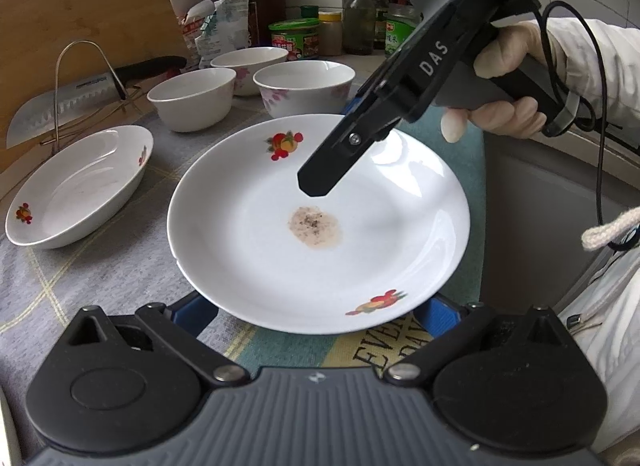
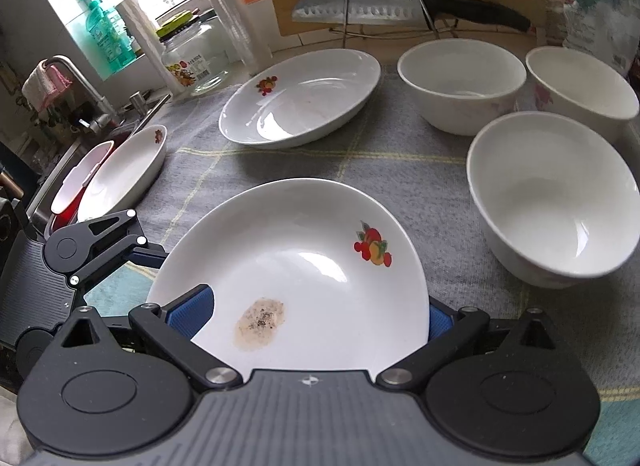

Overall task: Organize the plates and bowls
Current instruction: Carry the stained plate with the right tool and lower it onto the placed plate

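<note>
Left gripper (image 1: 316,318) first, from its own camera: fingers spread wide, one blue pad (image 1: 192,314) peeking out at each side of the near rim of the round plate (image 1: 360,266), not clamped on it as far as I can see. The plate sits on the grey checked cloth (image 1: 100,274) with a brown speckled smear (image 1: 316,227) in its middle. Above it hangs the right gripper (image 1: 316,185), held by a gloved hand (image 1: 504,105), its black finger tip over the plate; from here I cannot tell how far it is parted. Off to the left lies an oval dish (image 1: 80,193), and behind it three bowls (image 1: 192,99) stand separately, none stacked. A cleaver (image 1: 52,113) rests on a wire rack at the back.

Over to the right wrist view: the right gripper (image 2: 320,318) is open wide, pads flanking the plate's (image 2: 320,234) near edge, gripping nothing that I can make out. The left gripper (image 2: 92,250) comes in at the plate's left side. The oval dish (image 2: 300,97) lies beyond, another dish (image 2: 124,173) leans by the sink (image 2: 52,173) edge, and the bowls (image 2: 552,197) stand loose on the right.

My read: early days. Nothing nested or piled yet; plates, dishes and bowls all remain to be gathered, and this plate looks like the first candidate.
</note>
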`<act>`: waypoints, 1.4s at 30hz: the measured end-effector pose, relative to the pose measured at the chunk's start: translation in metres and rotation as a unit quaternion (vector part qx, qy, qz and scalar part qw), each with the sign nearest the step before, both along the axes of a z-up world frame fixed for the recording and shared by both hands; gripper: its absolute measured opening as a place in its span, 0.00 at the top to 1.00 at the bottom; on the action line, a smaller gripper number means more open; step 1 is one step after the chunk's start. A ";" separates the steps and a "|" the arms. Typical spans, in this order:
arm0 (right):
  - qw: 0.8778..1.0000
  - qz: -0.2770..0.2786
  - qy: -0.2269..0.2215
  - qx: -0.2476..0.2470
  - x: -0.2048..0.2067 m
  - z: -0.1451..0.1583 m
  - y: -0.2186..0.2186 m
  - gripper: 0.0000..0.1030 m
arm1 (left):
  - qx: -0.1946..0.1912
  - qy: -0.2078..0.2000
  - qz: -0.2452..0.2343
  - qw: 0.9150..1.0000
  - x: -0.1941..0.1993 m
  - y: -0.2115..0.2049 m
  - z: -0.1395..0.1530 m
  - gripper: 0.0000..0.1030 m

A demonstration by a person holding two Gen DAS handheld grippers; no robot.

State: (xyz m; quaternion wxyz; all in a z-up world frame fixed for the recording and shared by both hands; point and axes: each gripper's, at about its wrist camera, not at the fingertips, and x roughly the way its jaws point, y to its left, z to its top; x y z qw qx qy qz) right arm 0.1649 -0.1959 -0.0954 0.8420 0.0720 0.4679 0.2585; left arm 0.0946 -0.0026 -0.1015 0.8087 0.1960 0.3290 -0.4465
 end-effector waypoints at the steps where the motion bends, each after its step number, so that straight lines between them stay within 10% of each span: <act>1: 1.000 0.001 -0.002 -0.003 0.000 0.002 0.002 0.00 | -0.001 0.000 0.001 1.000 0.000 0.001 0.001 0.01; 42: 0.988 0.146 -0.052 -0.010 0.036 0.047 0.207 0.00 | 0.000 -0.016 0.146 0.989 -0.018 0.180 0.044 0.01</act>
